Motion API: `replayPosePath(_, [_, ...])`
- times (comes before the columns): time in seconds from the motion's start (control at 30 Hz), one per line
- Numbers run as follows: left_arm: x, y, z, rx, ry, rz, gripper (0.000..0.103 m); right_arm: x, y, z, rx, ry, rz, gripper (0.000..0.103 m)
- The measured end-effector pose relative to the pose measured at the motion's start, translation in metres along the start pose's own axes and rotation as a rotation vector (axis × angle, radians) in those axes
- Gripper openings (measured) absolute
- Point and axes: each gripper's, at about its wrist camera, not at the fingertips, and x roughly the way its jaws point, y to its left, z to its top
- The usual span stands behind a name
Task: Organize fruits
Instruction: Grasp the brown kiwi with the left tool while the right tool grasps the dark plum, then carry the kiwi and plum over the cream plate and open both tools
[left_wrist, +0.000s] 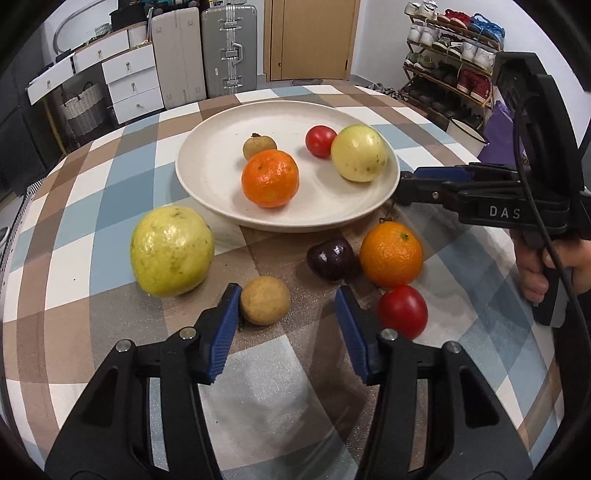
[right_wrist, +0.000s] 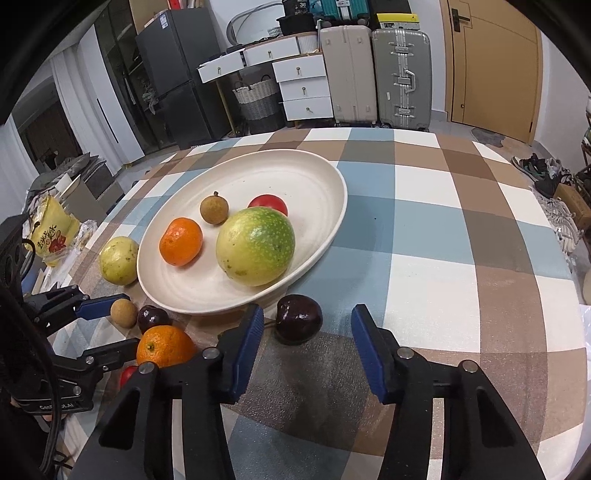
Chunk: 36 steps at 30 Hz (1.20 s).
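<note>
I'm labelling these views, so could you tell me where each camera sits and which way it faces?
Left wrist: on the left gripper, looking down across the checked table at the plate; its fingers, the right gripper and a hand show.
Right wrist: on the right gripper, facing the plate and a dark fruit; the left gripper shows at left.
Shared: plate and fruit.

Table's got a blue, brown and white checked cloth on it. Sitting right on the cloth: a cream plate, a big yellow guava, a small tan longan, two dark plums, an orange and a red tomato.
</note>
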Motion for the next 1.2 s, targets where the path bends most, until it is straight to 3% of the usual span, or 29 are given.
replayPosePath(0.1, [0.001,0.000,0.000,0.005,0.000,0.009,0.047,0.000,0.003,0.000,-0.015,0.001,0.005,0.046])
replayPosePath(0.13, [0.001,0.000,0.000,0.007,-0.002,0.014,0.043,0.001,0.003,0.000,-0.019,0.002,0.010,0.040])
replayPosePath(0.2, [0.001,0.000,0.000,0.014,-0.005,0.018,0.025,0.000,0.003,-0.001,-0.023,0.005,0.017,0.034])
replayPosePath(0.23, [0.000,0.001,0.000,0.015,-0.006,0.013,0.024,0.000,0.003,-0.001,-0.025,0.005,0.020,0.031])
replayPosePath(0.33, [-0.001,0.001,0.000,0.017,-0.018,0.018,0.024,-0.002,0.001,-0.001,-0.016,-0.003,0.031,0.026])
replayPosePath(0.93, [-0.038,0.010,0.010,-0.029,-0.158,-0.007,0.024,-0.031,-0.006,0.000,0.002,-0.096,0.028,0.025])
replayPosePath(1.2, [-0.051,0.030,0.019,-0.095,-0.196,0.021,0.024,-0.047,-0.011,0.006,0.049,-0.135,0.058,0.025])
